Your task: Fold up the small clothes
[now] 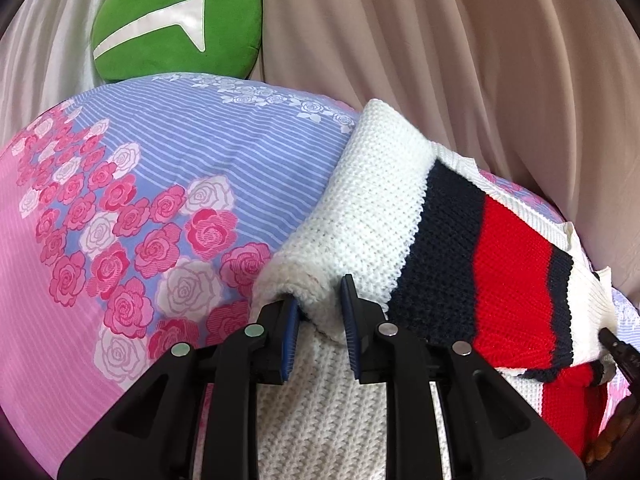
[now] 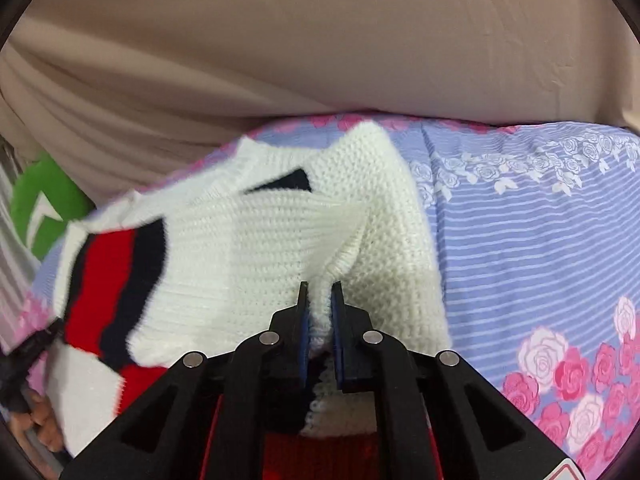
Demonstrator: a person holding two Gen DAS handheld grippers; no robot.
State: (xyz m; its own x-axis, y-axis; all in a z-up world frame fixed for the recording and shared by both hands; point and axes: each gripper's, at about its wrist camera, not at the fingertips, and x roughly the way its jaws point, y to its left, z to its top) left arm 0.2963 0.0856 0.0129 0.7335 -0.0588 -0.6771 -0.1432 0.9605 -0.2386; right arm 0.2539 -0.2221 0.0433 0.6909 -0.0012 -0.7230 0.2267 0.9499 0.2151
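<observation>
Sweater (image 1: 400,216): chunky white knit, navy-red-navy stripe band, bunched and partly lifted off floral bed (image 1: 168,168) near curtain-side edge. Left tool (image 1: 320,320) pinching thick white fold. Right tool (image 2: 320,308) pinching ribbed white edge.
</observation>
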